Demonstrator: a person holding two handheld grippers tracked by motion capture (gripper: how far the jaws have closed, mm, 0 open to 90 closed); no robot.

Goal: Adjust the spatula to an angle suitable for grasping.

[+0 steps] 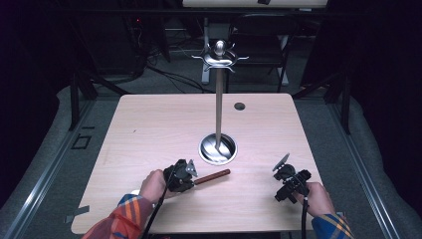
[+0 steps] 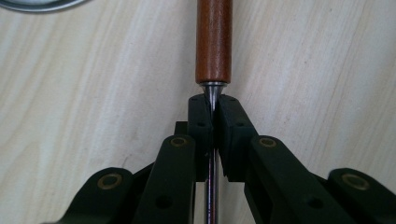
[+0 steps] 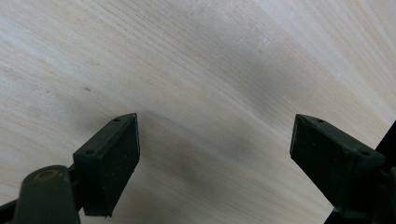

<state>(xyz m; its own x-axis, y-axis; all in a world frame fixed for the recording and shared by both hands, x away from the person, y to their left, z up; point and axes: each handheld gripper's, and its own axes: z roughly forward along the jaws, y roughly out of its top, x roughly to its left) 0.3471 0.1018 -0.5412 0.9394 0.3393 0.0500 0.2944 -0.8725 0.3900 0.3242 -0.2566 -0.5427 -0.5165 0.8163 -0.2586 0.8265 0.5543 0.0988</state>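
A tool with a reddish-brown wooden handle lies on the pale wooden table. My left gripper is shut on its thin metal shaft just below the handle, which points away toward the right. My right gripper hovers over bare wood near the table's right front, jaws wide apart and holding nothing. A tall metal stand with hooked arms at its top rises from a round metal base in the middle of the table.
A small dark hole sits in the table near its far edge. A dark chair and cables lie on the floor beyond the table. The stand's base rim shows at the top left of the left gripper view.
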